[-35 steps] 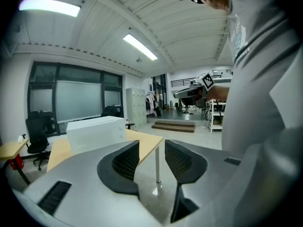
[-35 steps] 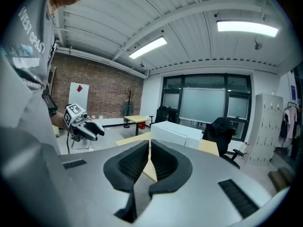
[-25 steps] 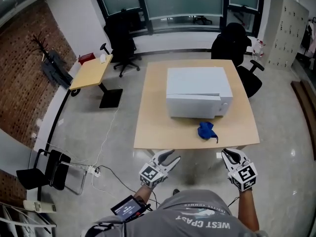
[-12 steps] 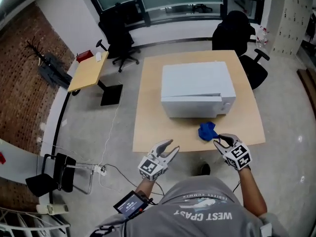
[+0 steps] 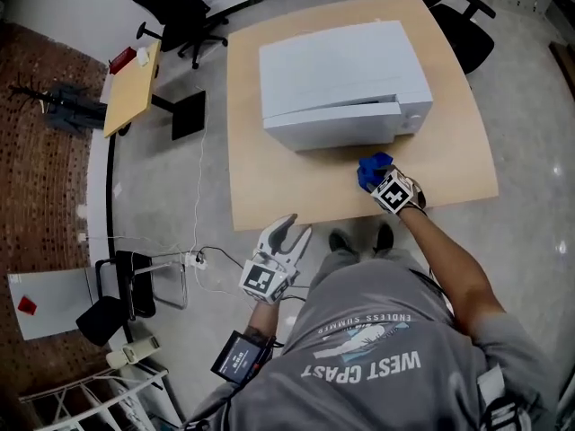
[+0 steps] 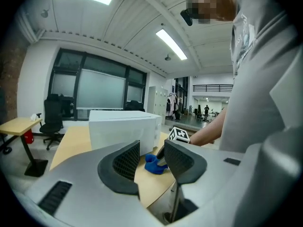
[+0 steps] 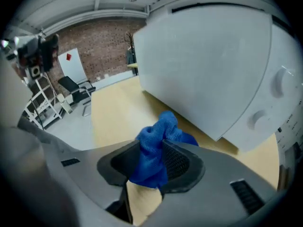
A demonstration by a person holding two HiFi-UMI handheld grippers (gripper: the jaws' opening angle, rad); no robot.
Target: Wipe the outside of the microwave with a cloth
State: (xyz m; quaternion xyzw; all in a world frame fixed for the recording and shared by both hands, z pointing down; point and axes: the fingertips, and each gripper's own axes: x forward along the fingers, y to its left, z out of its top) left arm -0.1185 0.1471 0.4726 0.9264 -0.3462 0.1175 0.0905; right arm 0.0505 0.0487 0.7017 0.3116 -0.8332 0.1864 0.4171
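The white microwave [image 5: 337, 79] stands on the wooden table [image 5: 260, 196], and a crumpled blue cloth [image 5: 368, 166] lies right in front of it. My right gripper [image 5: 379, 177] is tipped down onto the cloth. Its jaws are opening, and the cloth [image 7: 156, 150] bunches between them beside the microwave [image 7: 208, 65]. My left gripper [image 5: 289, 230] hovers off the table's near edge, open and holding nothing. In the left gripper view those jaws [image 6: 151, 151] frame the distant cloth [image 6: 152, 165], the microwave [image 6: 123, 126] and the right gripper's marker cube [image 6: 179, 135].
A small side table [image 5: 126, 88] and black office chairs [image 5: 175, 12] stand at the far left, another chair [image 5: 467, 16] behind the table's right corner. A folding chair [image 5: 126, 294] and a cable with a power strip [image 5: 199, 259] lie on the floor to my left.
My right gripper has dropped and gone forward from the table's near edge onto the blue cloth, its jaws spreading. My left gripper has shifted slightly, and the head view has moved in over the table.
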